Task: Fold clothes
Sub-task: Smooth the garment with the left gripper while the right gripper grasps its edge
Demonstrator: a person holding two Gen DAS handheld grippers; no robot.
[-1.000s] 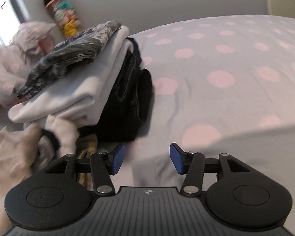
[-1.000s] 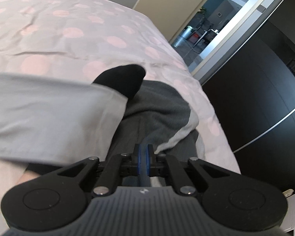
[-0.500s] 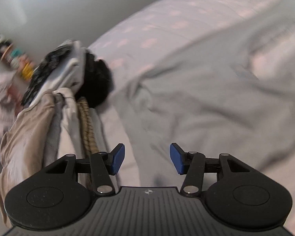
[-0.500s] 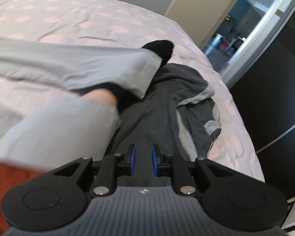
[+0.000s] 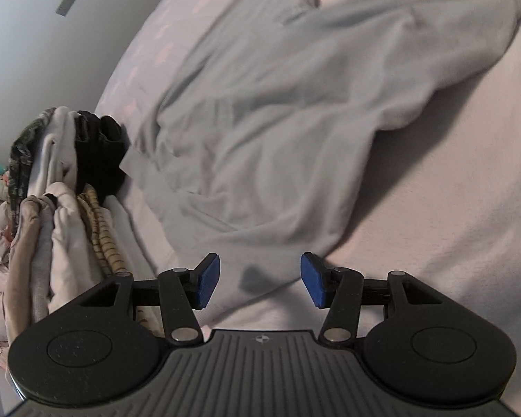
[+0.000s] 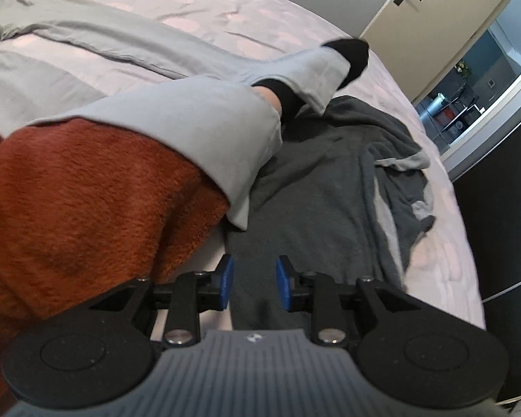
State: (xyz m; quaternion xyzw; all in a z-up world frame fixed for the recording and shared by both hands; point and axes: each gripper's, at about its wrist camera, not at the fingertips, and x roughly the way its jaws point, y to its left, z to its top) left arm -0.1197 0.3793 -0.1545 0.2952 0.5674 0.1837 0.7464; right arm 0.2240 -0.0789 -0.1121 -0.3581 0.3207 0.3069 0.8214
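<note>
The left gripper (image 5: 260,279) points down at a light grey garment (image 5: 295,111) that lies spread and rumpled across the bed (image 5: 451,243), whose pale cover carries pink dots. Its blue pads stand well apart with nothing between them; the near edge of the grey cloth lies just beyond and below the fingertips, with a small dark spot on the fabric there. At the left edge of the bed stands a stack of folded clothes (image 5: 69,180): a dark patterned piece, white pieces, a black one and a yellow striped one, pressed side by side. In the right wrist view, the right gripper (image 6: 254,283) hangs over a dark grey garment (image 6: 330,191) that lies crumpled on the near right part of the bed, with paler grey trim at its far right edge. Its jaws have just been opening and now stand a little apart, with no cloth pinched between the pads. To the left a person's rust-coloured fuzzy top (image 6: 87,201) fills the near corner, and legs in light grey trousers (image 6: 198,121) stretch away, ending in a black sock (image 6: 350,52). An open door (image 6: 434,7) shows far right.
</note>
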